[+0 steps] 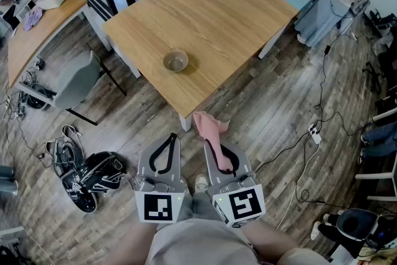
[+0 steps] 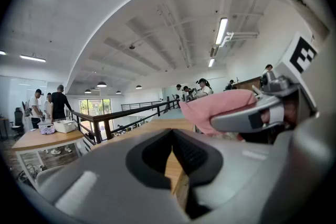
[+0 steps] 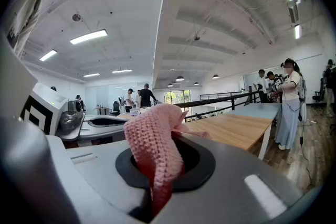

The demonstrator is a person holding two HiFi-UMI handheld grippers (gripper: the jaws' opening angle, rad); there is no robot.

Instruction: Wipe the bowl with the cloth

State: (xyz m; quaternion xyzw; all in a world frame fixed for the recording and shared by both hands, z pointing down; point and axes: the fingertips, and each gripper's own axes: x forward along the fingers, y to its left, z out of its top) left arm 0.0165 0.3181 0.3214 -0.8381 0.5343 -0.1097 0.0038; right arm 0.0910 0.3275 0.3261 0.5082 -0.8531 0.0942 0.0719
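Bowl (image 1: pixel 175 61) mid-table (image 1: pixel 248 15), straight up-frame of left gripper (image 1: pixel 171 137), shut and empty; right gripper (image 1: pixel 212 142), lower center, clamps pink cloth (image 1: pixel 209 124).

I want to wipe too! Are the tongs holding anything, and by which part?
The right tongs pinch the pink cloth by one end; the rest bunches past their tips. The left tongs are shut, empty.

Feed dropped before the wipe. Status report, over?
Left gripper shut, empty. Right gripper shut on pink cloth. Bowl on wooden table ahead, not yet reached. Nothing between.
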